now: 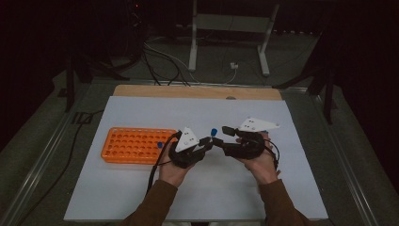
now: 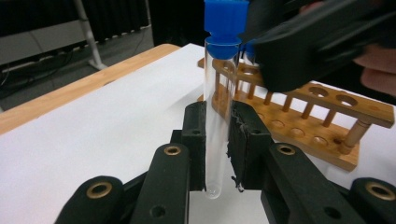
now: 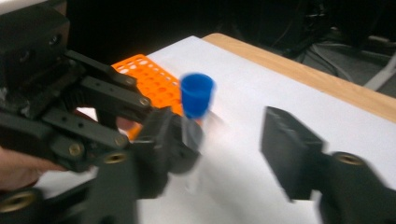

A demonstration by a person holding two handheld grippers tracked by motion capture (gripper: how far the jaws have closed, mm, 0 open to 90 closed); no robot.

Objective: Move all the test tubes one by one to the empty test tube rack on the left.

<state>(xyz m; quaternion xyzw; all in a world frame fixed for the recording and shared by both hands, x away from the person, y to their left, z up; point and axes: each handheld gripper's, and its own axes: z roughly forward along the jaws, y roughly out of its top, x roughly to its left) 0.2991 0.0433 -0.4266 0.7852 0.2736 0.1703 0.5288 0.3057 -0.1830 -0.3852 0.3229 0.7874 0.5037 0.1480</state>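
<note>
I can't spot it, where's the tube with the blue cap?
The tube stands upright, clamped in the left gripper near the table's middle, just right of the orange rack; the right gripper stands open around it.

No legible text, label, brand, number or sign anywhere. Orange rack (image 1: 136, 145), at 9 o'clock from hands: plain, no markings. Wooden rack (image 2: 299, 126): bare wood. Blue cap (image 2: 225, 21) on test tube (image 2: 217, 116): no print. Grey plates on grippers: dark dots, probably screw holes, not characters; high view too dim and coarse for certainty.
</note>
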